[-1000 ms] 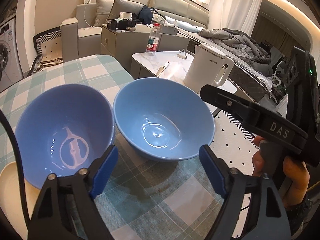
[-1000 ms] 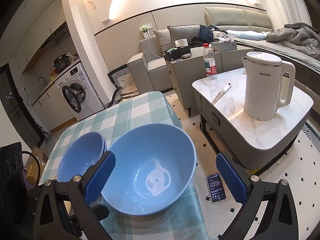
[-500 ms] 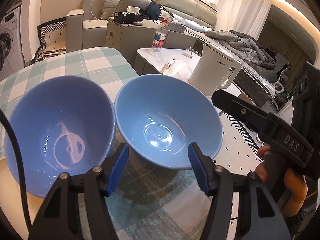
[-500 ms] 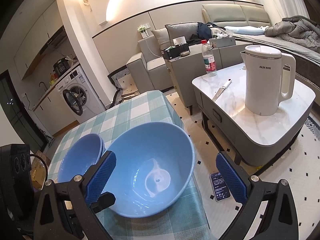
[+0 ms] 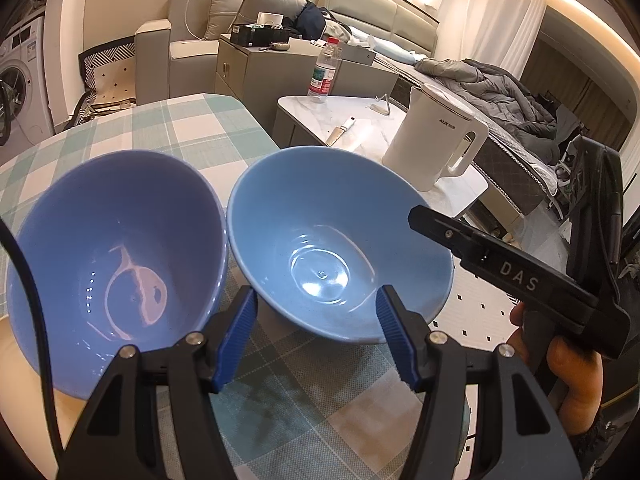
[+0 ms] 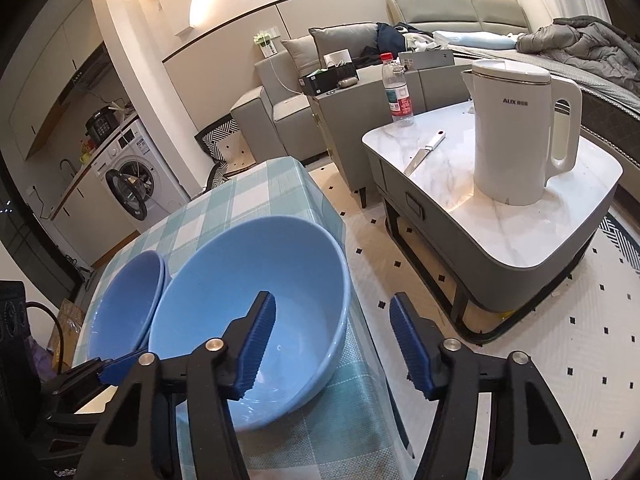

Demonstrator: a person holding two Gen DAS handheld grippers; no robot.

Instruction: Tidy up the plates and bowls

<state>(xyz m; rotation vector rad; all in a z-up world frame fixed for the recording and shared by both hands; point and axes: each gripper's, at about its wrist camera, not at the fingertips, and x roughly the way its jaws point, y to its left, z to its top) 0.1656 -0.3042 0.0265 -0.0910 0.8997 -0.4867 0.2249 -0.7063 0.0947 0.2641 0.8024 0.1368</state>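
Checkered cloth covered the table (image 6: 256, 192), whose edge ran just right of the light blue bowl (image 6: 256, 292) at the centre of the frame. The darker bowl (image 5: 116, 256) sat touching it, lower left. The right gripper (image 6: 332, 344), jaws apart, straddled the bowl's rim; closing seemed next. The left gripper (image 5: 316, 336) waited unclenched, holding nothing.

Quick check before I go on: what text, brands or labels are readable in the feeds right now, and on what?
"AUX" on the white kettle, followed by small characters too blurred to read.
"DAS" on the right gripper's black finger, seen in the left wrist view.
Water bottle: red-and-white label, print too small to read.
Washing machine: sticker unreadable.
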